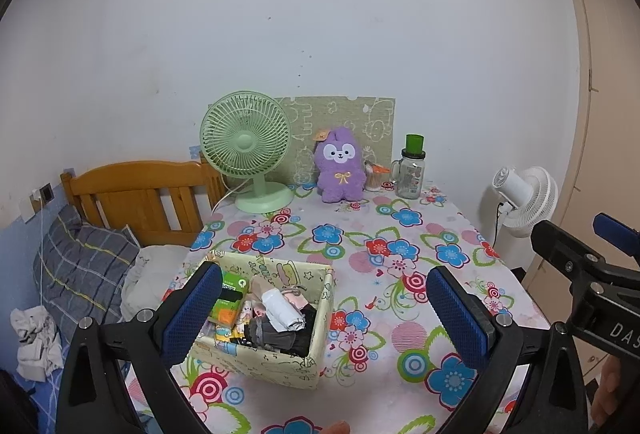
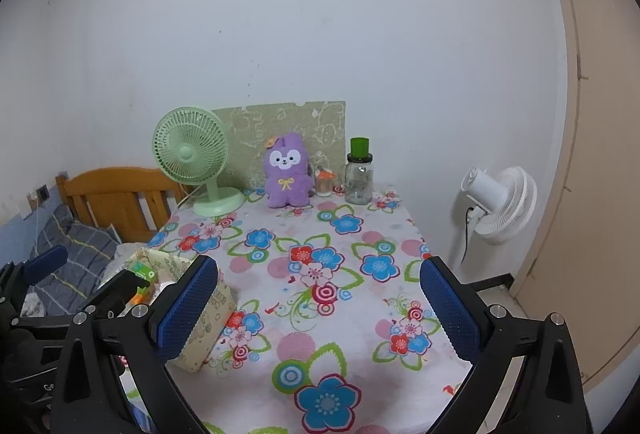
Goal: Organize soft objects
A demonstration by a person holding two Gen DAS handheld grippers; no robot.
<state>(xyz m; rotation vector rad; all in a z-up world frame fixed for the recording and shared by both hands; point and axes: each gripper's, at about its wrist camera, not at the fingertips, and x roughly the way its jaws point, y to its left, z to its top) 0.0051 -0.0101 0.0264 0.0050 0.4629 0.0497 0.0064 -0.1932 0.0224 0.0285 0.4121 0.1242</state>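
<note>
Plush: we see the purple plush toy (image 1: 340,165) upright at the table's far edge, between green desk fan (image 1: 250,153) and glass jar (image 1: 411,169)
Box: fabric box (image 1: 280,358) of soft items near left gripper (image 1: 330,308)
Fingers: left gripper and right gripper (image 2: 320,304) both spread, empty
Surface: floral tablecloth (image 1: 400,266); bed (image 1: 132,193) beside

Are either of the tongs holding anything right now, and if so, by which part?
Nothing is held. The left tongs and right tongs are both open, with only the tablecloth between their pads.

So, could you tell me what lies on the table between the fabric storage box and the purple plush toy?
Only bare floral tablecloth lies between the box and plush, as both wrist views show.
</note>
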